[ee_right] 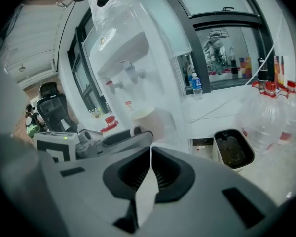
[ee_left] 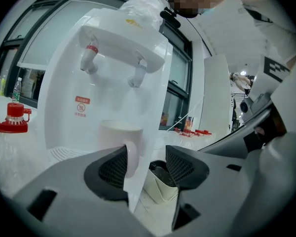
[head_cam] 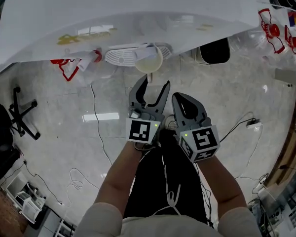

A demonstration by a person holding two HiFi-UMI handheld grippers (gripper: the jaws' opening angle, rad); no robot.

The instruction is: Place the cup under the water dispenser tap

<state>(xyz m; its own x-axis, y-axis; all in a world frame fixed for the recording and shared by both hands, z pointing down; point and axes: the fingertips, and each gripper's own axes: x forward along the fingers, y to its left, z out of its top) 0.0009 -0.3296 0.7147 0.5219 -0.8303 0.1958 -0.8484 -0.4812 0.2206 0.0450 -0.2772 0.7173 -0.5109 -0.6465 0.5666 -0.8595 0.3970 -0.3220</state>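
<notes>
My left gripper [ee_left: 147, 156], centre of its own view: the ribbed dark pads [ee_left: 112, 169] stand wide apart and clamp nothing. The loop handle [ee_left: 131, 157] of a white, glazed, ceramic-looking cup [ee_left: 116, 139] shows just inside the left-hand pad, and I cannot tell whether the two touch. The cup stands upright on the ribbed white drip tray [ee_left: 64, 154] of a tall white plastic water dispenser [ee_left: 64, 107]. It is below the red-collared tap [ee_left: 90, 58] and the plain white tap [ee_left: 136, 75], though I cannot say which spout it lines up with. In the head view it sits at top centre, just beyond the spread jaw tips. My right gripper [ee_right: 150, 164], low in its own view, has its jaws pressed together on nothing and hangs beside the left one. A small white waste bin [ee_right: 232, 149] with dark contents stands at the right of that frame. I judge the cup rigid, breakable and light enough for one gripper, with a slick glaze that could slide on the pads. The handle, turned toward me, looks the surest hold, pinched across its loop. The round wall looks wide for these jaws and would want a gentle, level squeeze.
</notes>
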